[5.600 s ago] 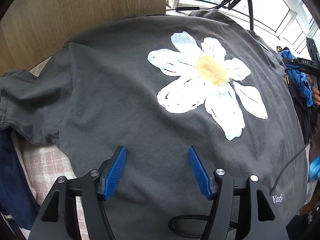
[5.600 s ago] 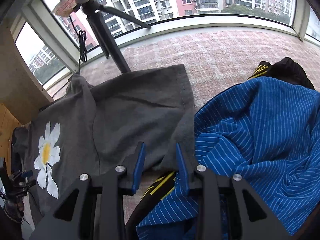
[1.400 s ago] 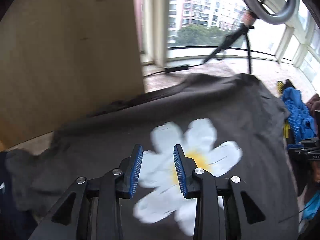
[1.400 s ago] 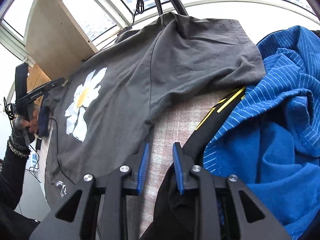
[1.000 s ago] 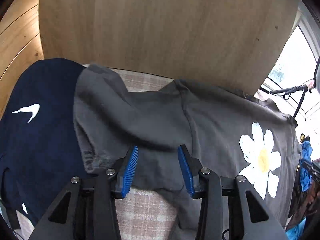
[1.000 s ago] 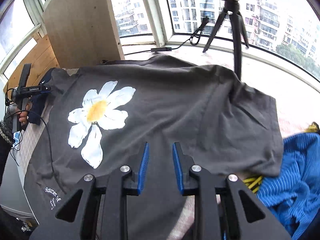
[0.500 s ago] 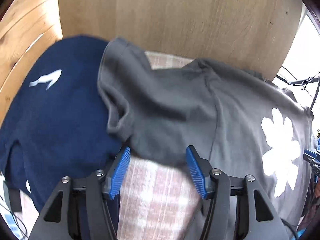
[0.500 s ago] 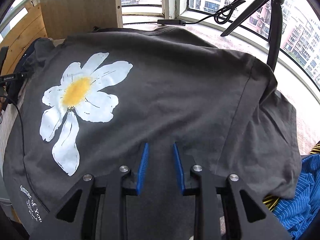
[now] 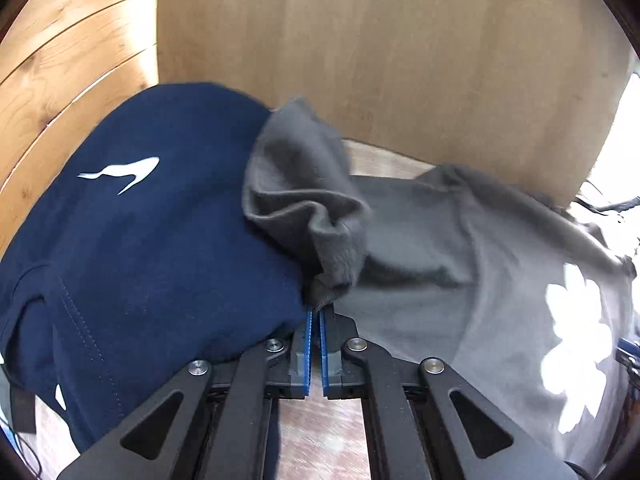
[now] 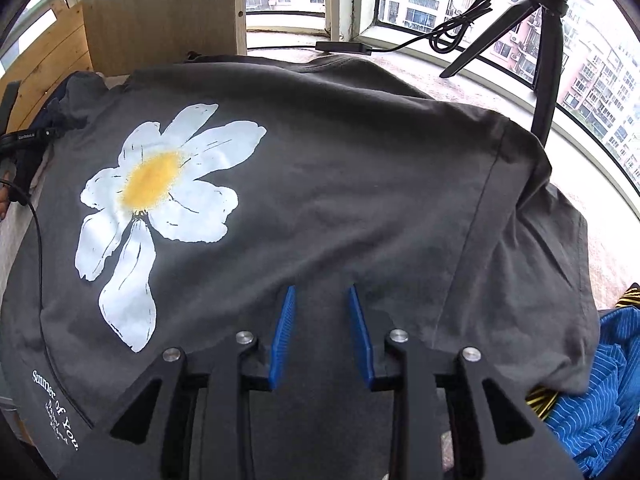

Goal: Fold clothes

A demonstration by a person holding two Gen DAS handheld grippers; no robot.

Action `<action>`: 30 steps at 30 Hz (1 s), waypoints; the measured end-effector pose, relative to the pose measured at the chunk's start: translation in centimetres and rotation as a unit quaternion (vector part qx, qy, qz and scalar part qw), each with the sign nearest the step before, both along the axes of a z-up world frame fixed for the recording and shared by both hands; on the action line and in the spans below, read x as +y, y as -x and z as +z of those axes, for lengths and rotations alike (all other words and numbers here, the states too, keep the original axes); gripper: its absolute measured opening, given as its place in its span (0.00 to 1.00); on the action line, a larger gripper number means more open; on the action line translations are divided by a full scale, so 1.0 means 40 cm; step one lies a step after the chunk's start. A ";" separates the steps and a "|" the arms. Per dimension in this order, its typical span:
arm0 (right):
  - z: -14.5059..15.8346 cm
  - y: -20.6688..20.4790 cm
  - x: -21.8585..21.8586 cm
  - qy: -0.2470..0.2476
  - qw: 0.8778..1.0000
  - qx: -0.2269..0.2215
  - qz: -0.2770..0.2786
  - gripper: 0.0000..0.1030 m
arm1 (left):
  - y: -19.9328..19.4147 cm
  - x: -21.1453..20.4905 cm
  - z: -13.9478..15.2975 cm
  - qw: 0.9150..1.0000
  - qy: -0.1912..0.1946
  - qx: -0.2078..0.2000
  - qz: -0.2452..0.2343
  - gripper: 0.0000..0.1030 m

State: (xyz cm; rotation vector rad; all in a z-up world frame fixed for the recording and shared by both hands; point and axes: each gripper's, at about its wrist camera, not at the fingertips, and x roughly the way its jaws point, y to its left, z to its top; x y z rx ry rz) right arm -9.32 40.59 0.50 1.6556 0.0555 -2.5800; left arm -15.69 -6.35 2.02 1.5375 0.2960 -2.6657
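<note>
Pink plaid bed cover [image 9: 320, 436] carried everything. Grey T-shirt [image 10: 360, 184] with daisy print lay spread flat across it, one sleeve [image 9: 304, 200] bunched over a navy garment [image 9: 152, 248] at one end. Blue striped shirt [image 10: 600, 392] piled at the other end, just beside the T-shirt's far sleeve.

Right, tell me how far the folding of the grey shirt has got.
Barely begun. Done: the grey shirt lies spread flat, flower up. In hand: the left claw is closing on the sleeve, bunched against the navy garment. The right claw hovers over the shirt, jaws apart, gripping nothing. Left: every fold.
</note>
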 end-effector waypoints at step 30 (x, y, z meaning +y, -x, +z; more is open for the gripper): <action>0.330 0.452 -0.704 0.110 0.973 0.051 0.198 0.39 | -0.071 -0.182 0.083 0.984 -0.138 0.090 0.068 0.05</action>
